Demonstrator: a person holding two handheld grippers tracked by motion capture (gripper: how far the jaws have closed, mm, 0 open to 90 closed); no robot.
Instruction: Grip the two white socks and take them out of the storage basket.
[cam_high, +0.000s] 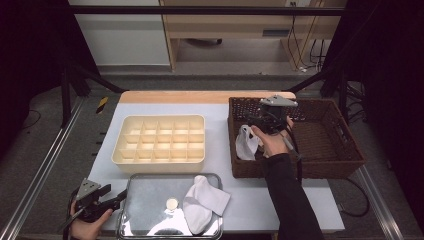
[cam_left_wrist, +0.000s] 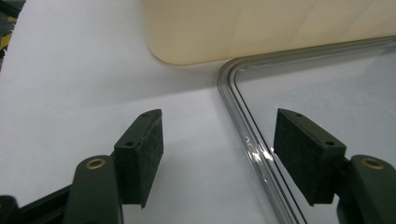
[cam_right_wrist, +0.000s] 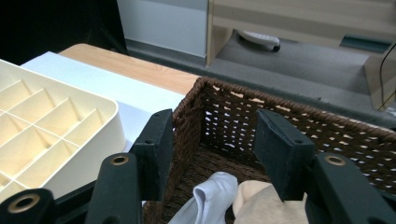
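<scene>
A brown woven basket (cam_high: 350, 150) stands at the table's right. In its left end lies a white sock (cam_high: 246, 142), seen beside a beige cloth (cam_right_wrist: 261, 200) in the right gripper view. My right gripper (cam_high: 263, 116) hovers over that end, open, with nothing between its pads (cam_right_wrist: 212, 140); the white sock (cam_right_wrist: 210, 196) lies below them. A second white sock (cam_high: 202, 202) lies on the metal tray (cam_high: 135, 185) at the front. My left gripper (cam_high: 122, 196) rests at the tray's left edge, open (cam_left_wrist: 219, 140), with the tray rim (cam_left_wrist: 238, 121) running under the gap.
A cream divided organiser (cam_high: 160, 140) with several empty cells sits behind the tray, its corner (cam_left_wrist: 233, 28) close ahead of the left gripper. A small round bright spot (cam_high: 171, 203) shows on the tray. The basket's near-left wall (cam_right_wrist: 187, 121) stands just by the right gripper's left pad.
</scene>
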